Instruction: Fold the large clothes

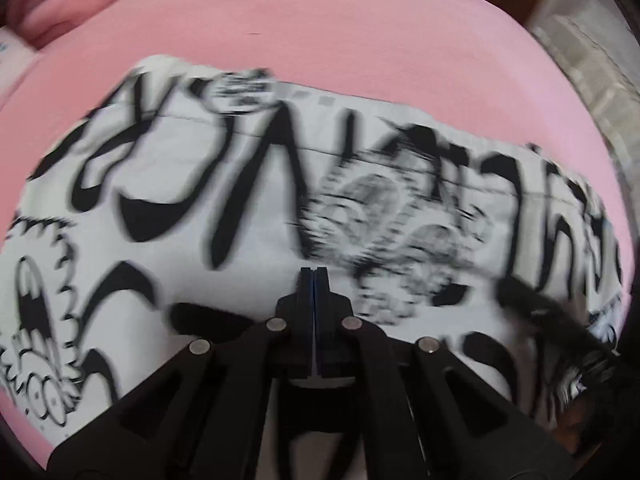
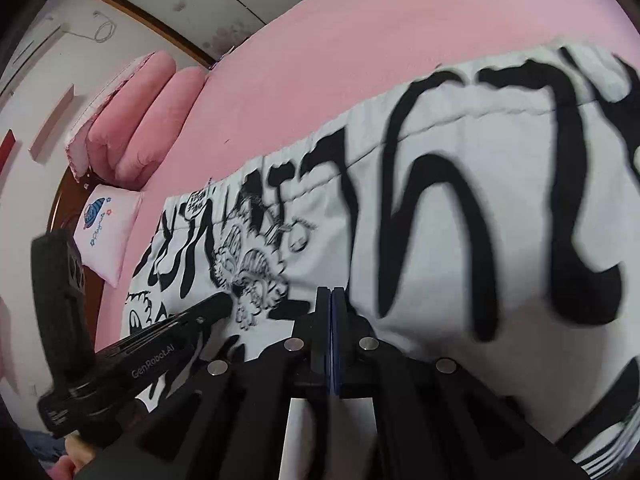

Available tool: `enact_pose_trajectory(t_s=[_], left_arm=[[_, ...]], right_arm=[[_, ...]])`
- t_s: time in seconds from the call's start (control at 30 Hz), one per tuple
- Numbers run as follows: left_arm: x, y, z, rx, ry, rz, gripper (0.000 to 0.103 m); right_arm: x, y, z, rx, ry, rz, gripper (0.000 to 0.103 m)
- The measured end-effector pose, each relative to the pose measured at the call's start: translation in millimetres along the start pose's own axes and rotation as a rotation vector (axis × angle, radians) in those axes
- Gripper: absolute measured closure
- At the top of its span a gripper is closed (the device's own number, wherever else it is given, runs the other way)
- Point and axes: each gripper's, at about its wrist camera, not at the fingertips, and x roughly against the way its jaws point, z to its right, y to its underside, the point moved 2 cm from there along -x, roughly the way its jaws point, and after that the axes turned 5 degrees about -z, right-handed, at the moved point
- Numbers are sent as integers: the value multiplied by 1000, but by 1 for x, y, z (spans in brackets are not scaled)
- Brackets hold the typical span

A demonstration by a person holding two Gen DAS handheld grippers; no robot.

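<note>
A large white garment with black graffiti print (image 1: 248,208) lies spread flat across the pink bed (image 1: 320,28); it is blurred in the left wrist view. My left gripper (image 1: 314,270) hangs over the garment's near part, jaws shut, blue pads together, no cloth visible between them. In the right wrist view the same garment (image 2: 460,200) fills the right side, its hemmed edge running diagonally. My right gripper (image 2: 330,290) is shut above it, with nothing seen between its pads. The left gripper (image 2: 218,303) also shows there, at the left, pointing down at the print.
Rolled pink bedding (image 2: 140,120) and a small printed cushion (image 2: 108,228) sit at the head of the bed by a wooden headboard (image 2: 66,200). Bare pink sheet (image 2: 340,60) stretches beyond the garment. A hand (image 2: 74,456) shows at the lower left. Pale fabric (image 1: 592,64) lies past the bed's right edge.
</note>
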Motion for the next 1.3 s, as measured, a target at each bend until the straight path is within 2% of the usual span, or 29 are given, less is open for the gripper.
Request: enact_pose_trajectory(t_s=[0.07, 0.13, 0.2, 0.3, 0.4, 0.47, 0.53, 0.57, 0.67, 0.77, 0.87, 0.93, 0.97, 1.07, 1.2, 1.3], left_arm=[[-1, -6, -23, 76, -6, 10, 102], [-5, -13, -35, 92, 4, 13, 102], [-8, -22, -40, 55, -23, 24, 102], [-10, -35, -43, -23, -94, 52, 102], [-13, -47, -60, -35, -111, 67, 102], [-13, -52, -70, -31, -124, 74, 102], [-11, -58, -77, -18, -179, 94, 102], [-10, -61, -87, -5, -223, 102, 102], [-15, -69, -111, 56, -238, 92, 102], [-17, -76, -121, 16, -277, 103, 102], [-6, -73, -141, -35, -350, 119, 102], [2, -81, -149, -31, -393, 127, 102], [8, -86, -157, -13, -392, 123, 102], [33, -86, -175, 56, -303, 109, 102], [73, -65, -170, 55, -194, 115, 102], [95, -44, -148, 13, -82, 105, 102]], right_arm=[[16, 0, 12, -19, -12, -2, 103], [29, -8, 20, 12, 48, 16, 103], [37, -14, 30, 24, 93, 28, 103], [55, -14, 51, -4, 88, 42, 103], [71, -15, 73, -3, 186, 66, 103], [86, -12, 97, -27, 201, 76, 103], [96, -10, 110, -50, 209, 87, 103], [103, -9, 115, -53, 258, 98, 103], [125, -6, 137, -87, 321, 119, 103], [142, -3, 154, -105, 348, 122, 103], [151, -3, 153, -85, 377, 110, 103], [157, -5, 145, -88, 387, 107, 103], [164, -7, 140, -95, 398, 116, 103], [184, -14, 113, -71, 458, 142, 103], [199, -19, 70, -22, 357, 152, 103], [188, -18, 33, 23, 260, 112, 103]])
